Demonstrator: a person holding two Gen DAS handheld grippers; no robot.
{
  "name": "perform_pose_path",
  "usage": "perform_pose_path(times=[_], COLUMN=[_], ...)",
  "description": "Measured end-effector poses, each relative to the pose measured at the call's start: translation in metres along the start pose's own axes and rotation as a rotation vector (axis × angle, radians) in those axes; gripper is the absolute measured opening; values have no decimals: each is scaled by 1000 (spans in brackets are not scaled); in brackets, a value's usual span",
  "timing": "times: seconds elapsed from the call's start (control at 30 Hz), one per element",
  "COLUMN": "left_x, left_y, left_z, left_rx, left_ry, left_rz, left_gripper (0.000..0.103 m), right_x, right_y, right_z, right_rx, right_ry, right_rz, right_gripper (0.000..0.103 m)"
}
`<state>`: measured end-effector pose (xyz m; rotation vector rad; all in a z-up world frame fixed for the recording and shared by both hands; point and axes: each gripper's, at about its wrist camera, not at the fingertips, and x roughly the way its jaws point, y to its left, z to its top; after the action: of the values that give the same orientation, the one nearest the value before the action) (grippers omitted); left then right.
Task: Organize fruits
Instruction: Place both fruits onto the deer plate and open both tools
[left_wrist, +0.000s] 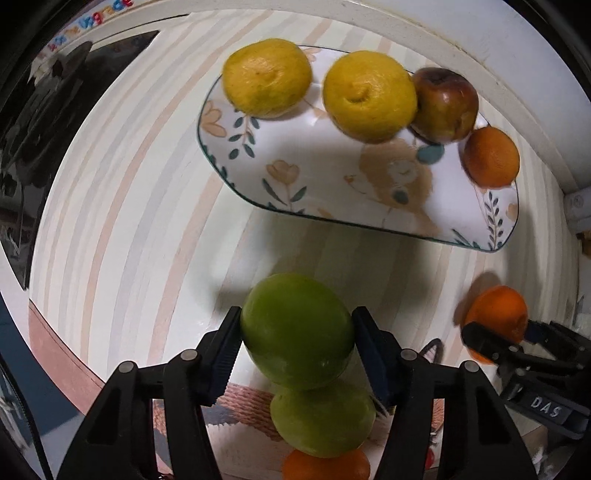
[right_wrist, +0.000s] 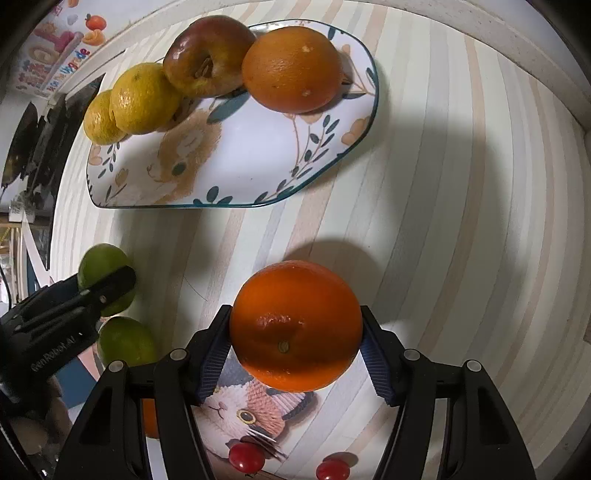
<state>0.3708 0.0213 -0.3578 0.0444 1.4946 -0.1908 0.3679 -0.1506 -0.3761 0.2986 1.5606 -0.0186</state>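
Left wrist view shows your left tool (left_wrist: 297, 332) clamped on a round green citrus fruit (left_wrist: 297, 328), its ribbed pads pressing both flanks, while the right wrist view shows your right tool (right_wrist: 295, 328) gripping a glossy round orange (right_wrist: 295, 326) the same way; both point down at the striped pastel worktop (right_wrist: 461, 221). Ahead of both lies the oblong white ceramic plate with a teal rim and painted rabbit (left_wrist: 332, 192), already carrying two yellow citrus fruits (left_wrist: 267, 77), a bruised red-brown apple (left_wrist: 445, 105) and a second orange (left_wrist: 491, 157), lined along its far edge (the near half of the plate is bare). So I judge the sorting roughly half done: four fruits are placed and two are in your grip. Left to move, as far as I can see, are another green citrus (left_wrist: 323, 421) and an orange (left_wrist: 327, 465) below it, lying on a cat-printed mat (right_wrist: 251, 413), plus two small red cherry tomatoes (right_wrist: 245, 456) near the frame's bottom. Whether those tomatoes belong on the plate I cannot tell.
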Motion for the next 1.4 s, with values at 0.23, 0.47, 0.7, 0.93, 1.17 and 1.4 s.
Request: perform_pose_path(times=[0.23,0.47,0.7,0.93,1.17,1.4], left_x=[-46,-72,-48,-28,-16,-40], left_y=[28,47,63,58,58,56], left_z=[15,84,121,127,127,124], left_rx=[-56,-118,-171,-172,-194,-164], left_ry=[-62,-99,-9,47,100,17], left_rz=[-104,-131,-168,-193,-211,-161], left_gripper=[57,57,57,57,57,90], right_x=[-38,-37,-5,4,5,-17], right_y=[22,69,97,105,95,83], right_z=[5,52,83,96,95,84], right_rx=[6,-15,-21,-49,-29,-54], right_ry=[-91,-157,-139,-116,-97,-93], right_rz=[105,192,224,216,258,204], right_gripper=[67,67,67,67,79,91])
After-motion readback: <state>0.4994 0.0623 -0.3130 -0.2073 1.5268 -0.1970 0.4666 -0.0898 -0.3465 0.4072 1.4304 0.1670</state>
